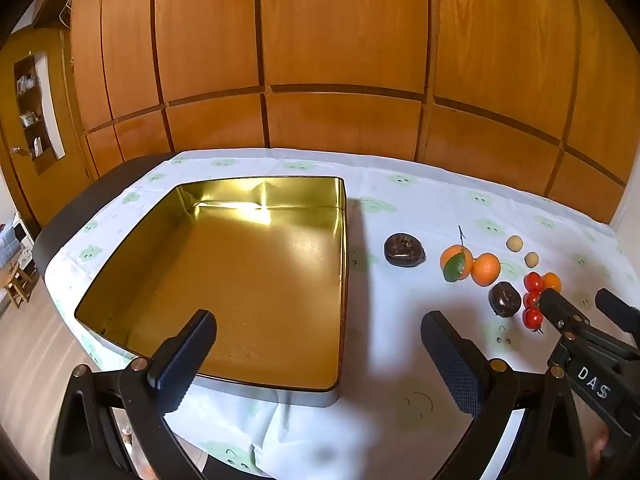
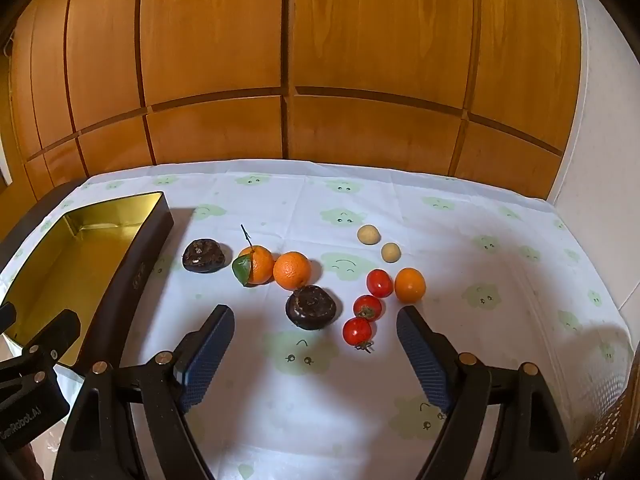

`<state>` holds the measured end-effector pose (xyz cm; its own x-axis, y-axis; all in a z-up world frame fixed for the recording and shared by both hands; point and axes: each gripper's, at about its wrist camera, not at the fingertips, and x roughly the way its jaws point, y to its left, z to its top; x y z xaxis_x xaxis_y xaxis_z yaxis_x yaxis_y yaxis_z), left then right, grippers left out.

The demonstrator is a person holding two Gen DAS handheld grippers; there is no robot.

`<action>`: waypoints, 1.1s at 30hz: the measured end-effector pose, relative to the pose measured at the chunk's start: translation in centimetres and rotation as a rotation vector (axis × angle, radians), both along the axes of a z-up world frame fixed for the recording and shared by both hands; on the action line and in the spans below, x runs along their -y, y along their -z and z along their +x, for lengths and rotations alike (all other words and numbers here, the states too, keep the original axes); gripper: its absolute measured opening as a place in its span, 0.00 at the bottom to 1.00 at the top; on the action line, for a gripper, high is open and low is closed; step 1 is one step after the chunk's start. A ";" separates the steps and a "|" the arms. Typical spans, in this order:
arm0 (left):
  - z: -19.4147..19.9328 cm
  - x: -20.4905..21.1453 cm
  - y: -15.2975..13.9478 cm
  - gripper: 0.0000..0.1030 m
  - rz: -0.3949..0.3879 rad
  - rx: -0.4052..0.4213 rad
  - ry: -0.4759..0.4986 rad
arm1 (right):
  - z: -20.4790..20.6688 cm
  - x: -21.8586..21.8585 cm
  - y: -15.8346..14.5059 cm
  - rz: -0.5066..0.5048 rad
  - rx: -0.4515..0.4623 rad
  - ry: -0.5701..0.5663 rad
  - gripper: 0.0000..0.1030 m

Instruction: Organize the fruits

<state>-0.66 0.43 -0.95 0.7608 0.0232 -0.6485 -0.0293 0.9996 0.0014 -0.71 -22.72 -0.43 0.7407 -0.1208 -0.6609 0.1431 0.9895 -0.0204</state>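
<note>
Left gripper [image 1: 318,344] and right gripper [image 2: 316,338] both spread wide, holding nothing; gold tin [image 1: 344,240] left of scattered oranges [image 2: 292,270], tomatoes [image 2: 357,330], dark fruits [image 2: 311,306] on tablecloth [image 2: 480,280].

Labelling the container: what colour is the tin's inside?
Shiny gold; the tin is empty, clearest in the left wrist view.
</note>
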 end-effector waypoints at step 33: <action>-0.3 0.7 -0.3 1.00 -0.006 -0.004 0.007 | -0.2 -0.3 -0.4 0.017 -0.037 -0.007 0.82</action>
<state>-0.94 -0.27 -0.61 0.7586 0.0143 -0.6514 -0.0224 0.9997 -0.0042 -0.90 -22.46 -0.05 0.7167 -0.1041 -0.6895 0.1356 0.9907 -0.0086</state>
